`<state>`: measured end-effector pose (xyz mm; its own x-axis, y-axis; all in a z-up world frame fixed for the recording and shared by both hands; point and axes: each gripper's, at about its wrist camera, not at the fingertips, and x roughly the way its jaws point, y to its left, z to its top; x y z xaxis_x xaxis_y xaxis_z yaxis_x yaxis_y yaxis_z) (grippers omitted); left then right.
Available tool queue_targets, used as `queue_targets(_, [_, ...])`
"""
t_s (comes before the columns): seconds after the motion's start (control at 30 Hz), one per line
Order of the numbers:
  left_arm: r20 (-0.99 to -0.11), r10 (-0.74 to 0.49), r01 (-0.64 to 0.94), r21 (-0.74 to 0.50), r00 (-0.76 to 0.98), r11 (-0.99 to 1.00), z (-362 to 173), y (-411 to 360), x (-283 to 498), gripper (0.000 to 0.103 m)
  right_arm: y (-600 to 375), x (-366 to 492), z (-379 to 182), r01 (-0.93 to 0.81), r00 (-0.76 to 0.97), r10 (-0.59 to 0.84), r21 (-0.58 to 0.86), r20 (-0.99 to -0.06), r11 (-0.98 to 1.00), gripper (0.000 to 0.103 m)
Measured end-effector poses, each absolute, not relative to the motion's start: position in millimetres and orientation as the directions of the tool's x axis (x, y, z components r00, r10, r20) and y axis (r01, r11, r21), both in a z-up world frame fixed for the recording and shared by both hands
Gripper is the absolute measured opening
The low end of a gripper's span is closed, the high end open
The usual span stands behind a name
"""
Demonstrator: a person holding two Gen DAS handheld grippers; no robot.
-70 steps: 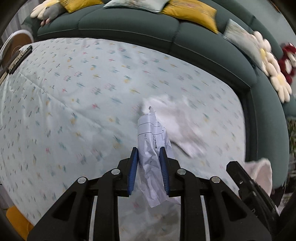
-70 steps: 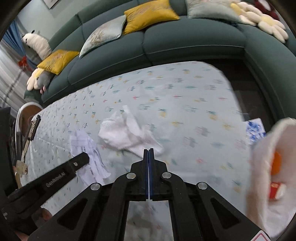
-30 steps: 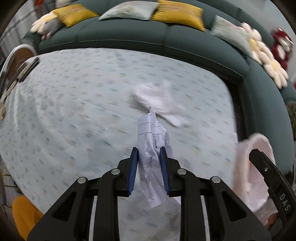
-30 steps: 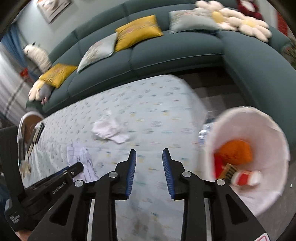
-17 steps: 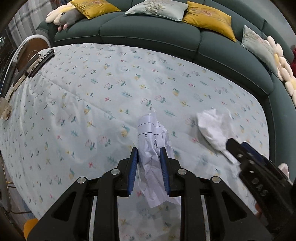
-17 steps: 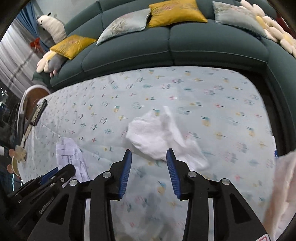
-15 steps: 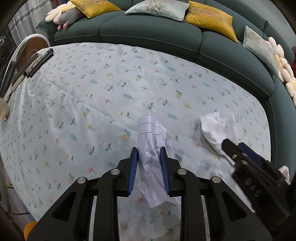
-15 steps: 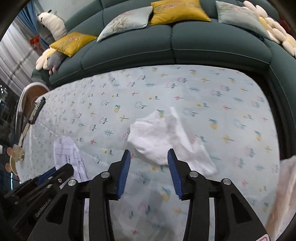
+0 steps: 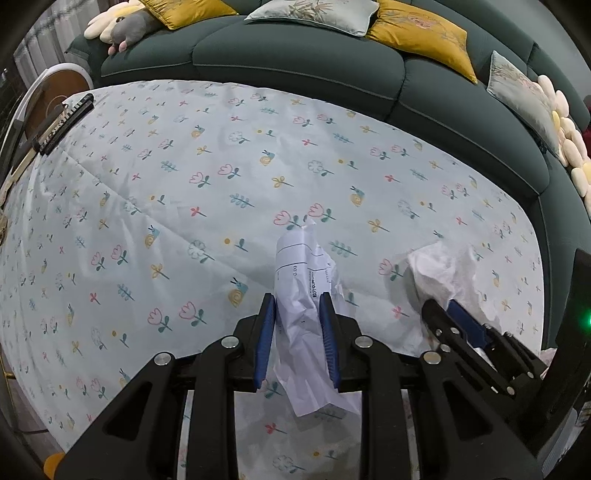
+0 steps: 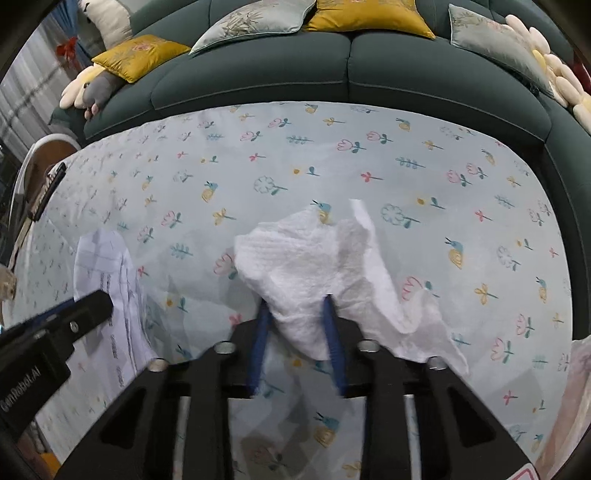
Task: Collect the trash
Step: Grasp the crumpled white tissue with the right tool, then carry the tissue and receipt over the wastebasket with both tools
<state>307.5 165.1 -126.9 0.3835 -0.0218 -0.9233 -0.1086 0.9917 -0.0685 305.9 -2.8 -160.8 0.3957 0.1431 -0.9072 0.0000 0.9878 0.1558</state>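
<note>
While the dark green sofa [image 9: 332, 62] curved behind, I saw the flowered tablecloth [image 9: 166, 221] fill both views; my left gripper [image 9: 298, 325] was clamped on the crumpled printed paper [image 9: 306, 280]; my right gripper [image 10: 297, 325] was closing, the white tissue [image 10: 314, 258] lying on the cloth between its jaws.

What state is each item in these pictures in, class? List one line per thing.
Printed paper: crumpled, clamped upright in the left gripper.
White tissue: crumpled, on the tablecloth, between the pads of the right gripper, whose jaws are closing.
Tablecloth: spread out, creased.
Sofa cushions: leaning against the backrest.
</note>
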Motion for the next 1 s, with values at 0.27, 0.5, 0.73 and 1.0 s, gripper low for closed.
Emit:
queue_targets(0.27, [-0.918, -0.044, -0.052, -0.07, 0.394, 0.996, -107.1, 128.2, 279.8, 0.024, -46.9, 266.2, -125.0, 0.06, 0.442, 0.14, 0.185, -0.886, 0.981, 0.01])
queue_targets(0.5, [-0.899, -0.095, 0.06, -0.076, 0.428, 0.995, -73.8, 61.8, 241.3, 0.024, -112.7, 210.3, -67.3, 0.14, 0.535, 0.114, 0.221, -0.837, 0.965, 0.01])
queue_targets(0.73, [-0.88, -0.157, 0.196, -0.074, 0.449, 0.978, -45.0, -18.9, 196.2, 0.024, -189.3, 151.0, -21.6, 0.235, 0.608, 0.039, 0.227, -0.793, 0.945, 0.01])
queue_targets(1.0, [-0.876, -0.215, 0.327, -0.07, 0.432, 0.942, -34.6, -96.7, 154.5, 0.024, -273.3, 82.7, -2.3, 0.362, 0.634, -0.06, 0.227, -0.771, 0.904, 0.01])
